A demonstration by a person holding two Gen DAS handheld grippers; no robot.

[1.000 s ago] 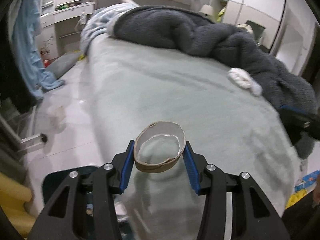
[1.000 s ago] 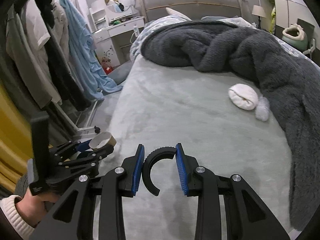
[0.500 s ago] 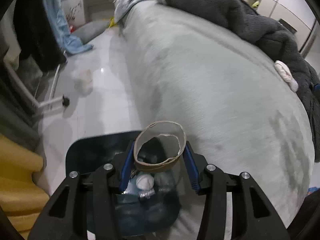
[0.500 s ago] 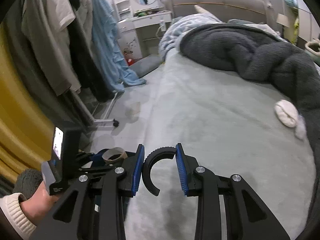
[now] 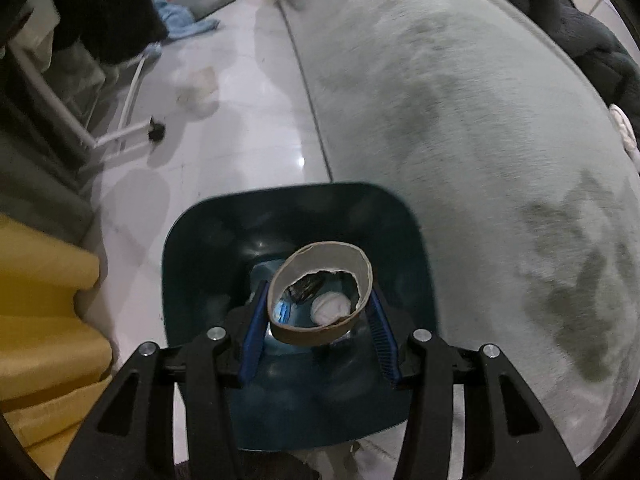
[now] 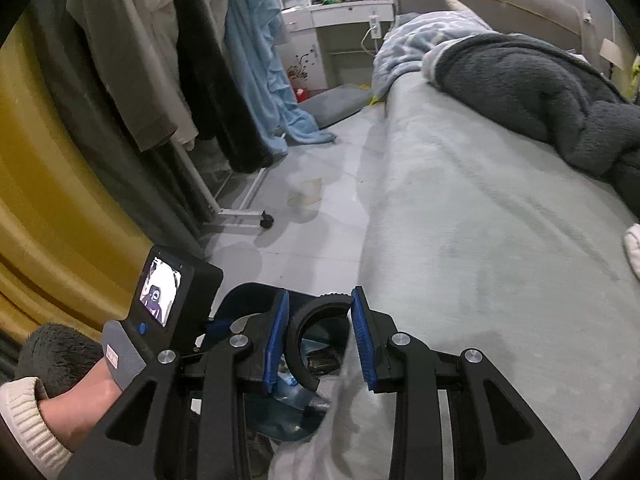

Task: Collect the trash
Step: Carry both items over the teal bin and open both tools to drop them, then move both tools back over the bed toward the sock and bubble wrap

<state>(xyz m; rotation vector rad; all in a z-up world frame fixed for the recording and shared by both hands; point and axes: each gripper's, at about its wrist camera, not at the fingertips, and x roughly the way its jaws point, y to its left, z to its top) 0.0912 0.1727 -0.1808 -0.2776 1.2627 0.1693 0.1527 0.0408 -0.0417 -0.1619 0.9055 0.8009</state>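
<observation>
My left gripper (image 5: 318, 324) is shut on a brown cardboard tube ring (image 5: 320, 330) and holds it right above the open dark teal trash bin (image 5: 200, 272) on the floor beside the bed. Trash lies in the bin's bottom, seen through the ring. My right gripper (image 6: 318, 342) is shut on a black C-shaped plastic ring (image 6: 304, 328) over the bed's edge, next to the bin (image 6: 244, 300). The left gripper's body (image 6: 172, 300) and the hand holding it show at lower left in the right wrist view.
The grey-green bed (image 5: 460, 120) fills the right side, with a dark fleece blanket (image 6: 540, 92) and a white wad (image 6: 634, 246) on it. A clothes rack's wheeled foot (image 5: 156, 134) and hanging clothes (image 6: 160, 60) stand left. Yellow curtain (image 5: 40, 320) hangs beside the bin.
My left gripper has swung left off the bed and down over the trash bin, still holding the tube ring. My right gripper followed left toward the bed's edge with the black ring.
</observation>
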